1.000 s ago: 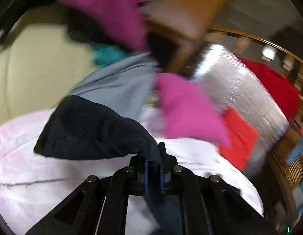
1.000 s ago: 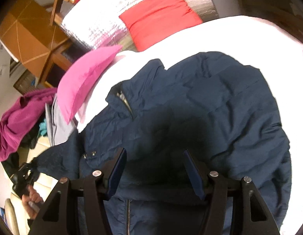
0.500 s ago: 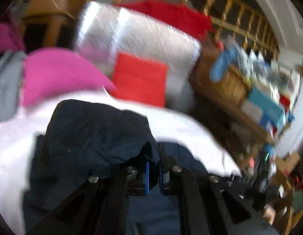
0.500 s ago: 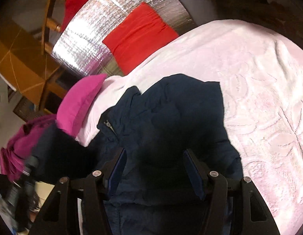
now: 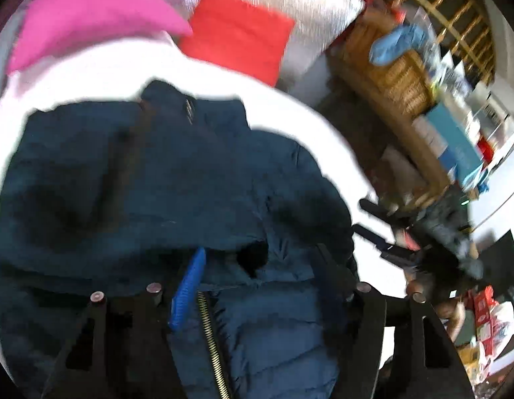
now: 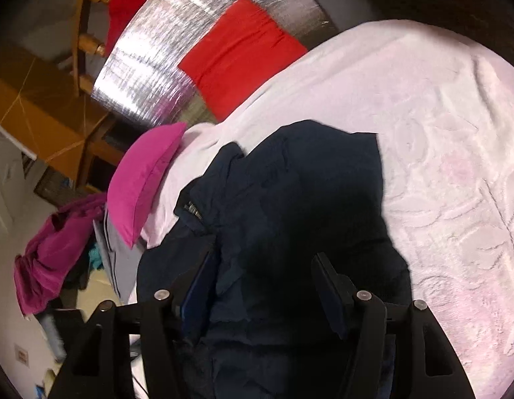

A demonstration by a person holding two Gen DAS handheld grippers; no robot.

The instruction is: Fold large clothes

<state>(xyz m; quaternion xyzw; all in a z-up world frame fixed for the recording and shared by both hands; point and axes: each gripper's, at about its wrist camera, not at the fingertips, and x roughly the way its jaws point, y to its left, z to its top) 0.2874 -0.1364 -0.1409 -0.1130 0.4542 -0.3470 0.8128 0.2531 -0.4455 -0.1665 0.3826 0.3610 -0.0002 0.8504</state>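
**Navy jacket on the bed, both tools parted above it**

A dark navy jacket (image 6: 310, 206) lies on the pale pink bedspread (image 6: 456, 139), its collar toward the pink pillow (image 6: 144, 179) and red cushion (image 6: 240, 60). In the left wrist view one sleeve (image 5: 130, 206) is laid across the front, above the brass zipper (image 5: 208, 329).

The left tool (image 5: 257, 266) is opening over the sleeve cuff; fabric sits between its jaws, though blur makes it hard to say whether the blue pad touches it. The right tool (image 6: 260, 272) is also opening, poised above the jacket's body, apparently gripping nothing.
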